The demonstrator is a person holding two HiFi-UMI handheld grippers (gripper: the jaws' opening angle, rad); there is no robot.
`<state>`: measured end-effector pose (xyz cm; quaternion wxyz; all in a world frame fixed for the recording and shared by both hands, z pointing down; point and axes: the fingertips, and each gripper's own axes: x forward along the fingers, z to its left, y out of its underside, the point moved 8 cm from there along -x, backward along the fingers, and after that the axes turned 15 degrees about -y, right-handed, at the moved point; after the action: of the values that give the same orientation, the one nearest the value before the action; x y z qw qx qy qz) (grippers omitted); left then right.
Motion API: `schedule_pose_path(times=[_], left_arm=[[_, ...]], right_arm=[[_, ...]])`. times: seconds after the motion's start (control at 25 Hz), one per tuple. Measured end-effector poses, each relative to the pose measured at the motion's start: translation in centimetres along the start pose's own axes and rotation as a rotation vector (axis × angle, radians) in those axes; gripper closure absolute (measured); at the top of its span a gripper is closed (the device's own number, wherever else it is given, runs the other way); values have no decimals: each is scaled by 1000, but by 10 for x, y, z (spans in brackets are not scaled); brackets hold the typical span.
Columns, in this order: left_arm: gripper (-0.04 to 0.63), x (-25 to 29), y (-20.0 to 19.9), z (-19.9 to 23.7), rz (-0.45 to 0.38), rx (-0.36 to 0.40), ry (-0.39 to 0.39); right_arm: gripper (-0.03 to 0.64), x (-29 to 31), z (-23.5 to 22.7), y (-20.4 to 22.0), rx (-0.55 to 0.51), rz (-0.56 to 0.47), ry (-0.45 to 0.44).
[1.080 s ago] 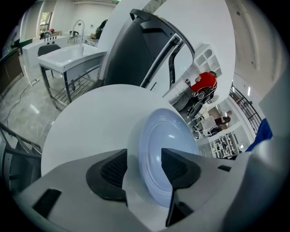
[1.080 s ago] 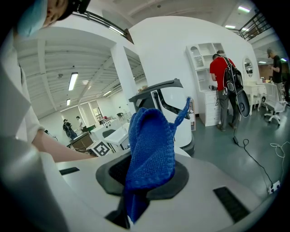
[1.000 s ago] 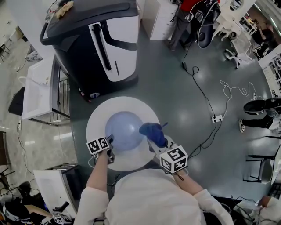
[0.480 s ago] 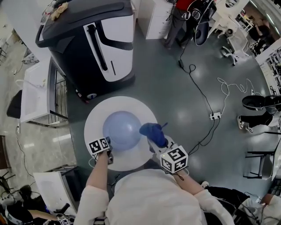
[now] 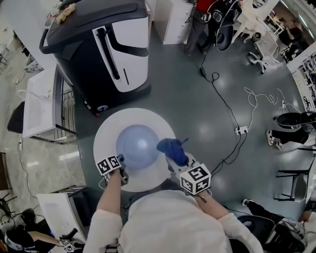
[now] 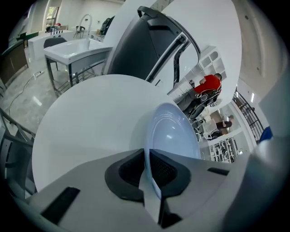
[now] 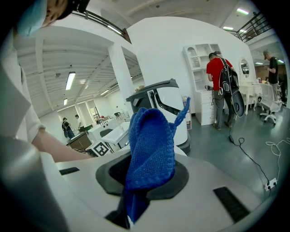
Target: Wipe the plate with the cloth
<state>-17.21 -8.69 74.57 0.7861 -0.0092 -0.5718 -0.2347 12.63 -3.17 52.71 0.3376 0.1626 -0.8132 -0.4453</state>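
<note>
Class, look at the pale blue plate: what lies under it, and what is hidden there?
Under the plate is the round white table. Only its outer ring shows; the part beneath the plate is covered.

Head view: the marker cube covers the left hand-held gripper (image 5: 122,160) jaws, which have just been closing on the plate (image 5: 138,146) rim at 7 o'clock. Cloth (image 5: 172,148) overlaps the plate's 4 o'clock rim and hides the right hand-held gripper (image 5: 177,159) jaw tips. That gripper blocks the tabletop (image 5: 106,133) edge at 5 o'clock. Person in red (image 5: 210,6) cut off at 12 o'clock.
</note>
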Motion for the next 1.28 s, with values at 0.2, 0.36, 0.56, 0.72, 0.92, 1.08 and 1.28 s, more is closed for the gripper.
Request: schedule_pose_path(times=[0.2, 0.36, 0.56, 0.72, 0.92, 1.08, 1.28], left_arm=[[551, -7, 4, -7, -10, 4, 28], [552, -10, 9, -14, -9, 40, 34], [551, -19, 17, -22, -14, 63, 52], [551, -29, 24, -26, -18, 77, 61], [551, -41, 33, -27, -32, 82, 65], [551, -51, 37, -29, -52, 65, 90], [551, -69, 41, -38, -86, 75, 126]], right_arm=[[528, 4, -1, 2, -3, 9, -12], [528, 12, -7, 12, -3, 41, -13], [528, 26, -14, 29, 10, 98, -26], [528, 33, -13, 37, 10, 128, -45], [528, 50, -19, 59, -14, 212, -73], [528, 71, -26, 85, 1, 316, -105], [528, 86, -28, 91, -18, 376, -103]])
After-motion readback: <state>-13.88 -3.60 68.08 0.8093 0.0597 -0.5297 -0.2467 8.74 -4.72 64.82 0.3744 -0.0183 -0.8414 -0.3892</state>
